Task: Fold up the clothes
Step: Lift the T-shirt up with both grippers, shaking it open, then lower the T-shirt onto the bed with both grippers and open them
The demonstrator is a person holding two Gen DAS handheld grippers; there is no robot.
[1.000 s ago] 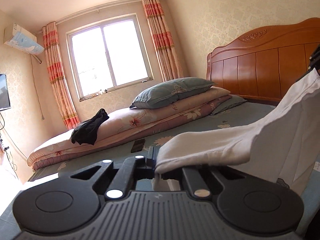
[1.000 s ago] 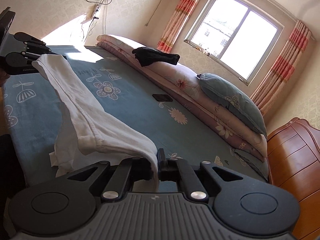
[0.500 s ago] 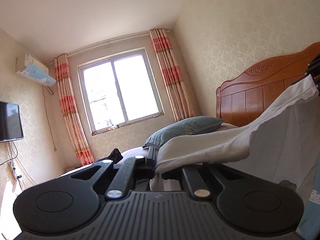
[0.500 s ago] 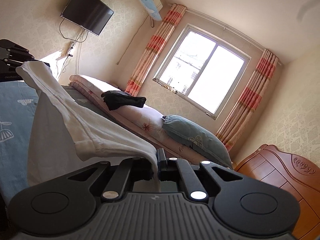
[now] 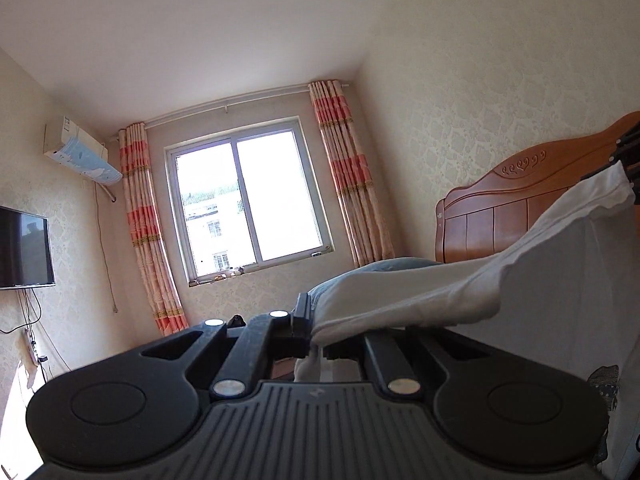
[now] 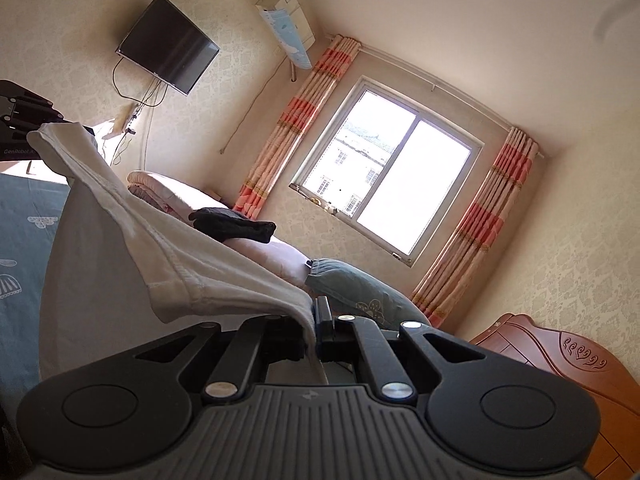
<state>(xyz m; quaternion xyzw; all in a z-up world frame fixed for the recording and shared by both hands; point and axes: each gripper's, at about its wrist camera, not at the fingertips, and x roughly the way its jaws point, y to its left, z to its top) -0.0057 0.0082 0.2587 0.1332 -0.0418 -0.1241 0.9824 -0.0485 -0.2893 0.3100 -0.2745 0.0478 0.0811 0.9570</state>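
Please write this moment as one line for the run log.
left claw: shut on white garment | right claw: shut on white garment | garment: held between both

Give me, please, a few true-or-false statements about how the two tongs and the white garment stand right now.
1. The left tongs are shut on the white garment. True.
2. The right tongs are open and empty. False: they pinch the garment's other end.
3. The garment lies flat on the bed. False: it hangs lifted between both tongs.
4. A black garment rests on the folded quilt. True.
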